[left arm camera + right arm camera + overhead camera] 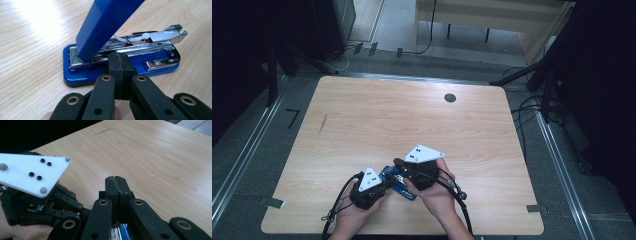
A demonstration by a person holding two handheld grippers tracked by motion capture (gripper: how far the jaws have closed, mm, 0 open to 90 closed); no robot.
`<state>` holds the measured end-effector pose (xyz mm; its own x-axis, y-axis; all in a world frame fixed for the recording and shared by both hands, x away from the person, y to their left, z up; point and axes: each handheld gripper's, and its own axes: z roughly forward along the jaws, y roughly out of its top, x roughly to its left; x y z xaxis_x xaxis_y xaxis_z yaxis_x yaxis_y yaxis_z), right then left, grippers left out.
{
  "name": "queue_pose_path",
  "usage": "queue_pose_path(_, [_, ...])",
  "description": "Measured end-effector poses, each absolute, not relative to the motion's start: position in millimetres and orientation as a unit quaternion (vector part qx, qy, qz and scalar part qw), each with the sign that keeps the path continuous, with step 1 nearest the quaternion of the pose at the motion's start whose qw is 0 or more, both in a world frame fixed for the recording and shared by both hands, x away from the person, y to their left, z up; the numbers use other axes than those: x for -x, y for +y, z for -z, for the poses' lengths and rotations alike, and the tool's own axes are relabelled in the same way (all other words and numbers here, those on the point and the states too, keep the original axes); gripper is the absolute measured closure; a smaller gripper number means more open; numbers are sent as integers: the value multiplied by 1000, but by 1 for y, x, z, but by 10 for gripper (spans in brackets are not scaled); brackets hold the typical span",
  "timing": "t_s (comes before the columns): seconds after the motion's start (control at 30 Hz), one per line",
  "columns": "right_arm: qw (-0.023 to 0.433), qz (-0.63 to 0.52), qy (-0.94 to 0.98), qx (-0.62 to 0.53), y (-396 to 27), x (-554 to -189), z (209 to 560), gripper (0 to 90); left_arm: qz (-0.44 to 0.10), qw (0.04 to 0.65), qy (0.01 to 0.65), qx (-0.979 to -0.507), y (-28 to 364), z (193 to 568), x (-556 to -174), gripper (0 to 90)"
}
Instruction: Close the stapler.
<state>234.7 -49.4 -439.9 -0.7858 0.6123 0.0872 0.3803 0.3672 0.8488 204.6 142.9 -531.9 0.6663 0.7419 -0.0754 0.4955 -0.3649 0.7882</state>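
A blue stapler [75,80] lies on the wooden table with its blue lid [105,22] swung up and its metal staple channel [155,37] bared. My left gripper [120,56] is shut, nothing between its jaws, tips right at the stapler's near side. In the high view the stapler [401,190] sits near the table's front edge between both hands. The left gripper [386,184] points at it from the left. My right gripper [398,163] hovers over it, also shut [116,181] and holding nothing, with a bit of blue [122,232] below its arms.
The table [412,120] is bare wood with a round cable hole [450,98] at the back right. The left gripper's white plate [32,173] is close beside the right gripper. Cables trail off the front edge; dark stands and floor cables surround the table.
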Motion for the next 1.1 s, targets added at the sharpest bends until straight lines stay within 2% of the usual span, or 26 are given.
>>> queue_pose_path(1.1, [100, -482, 806, -328, -82, -214, 478, 900, -129, 419, 375, -817, 146, 532, -204, 900])
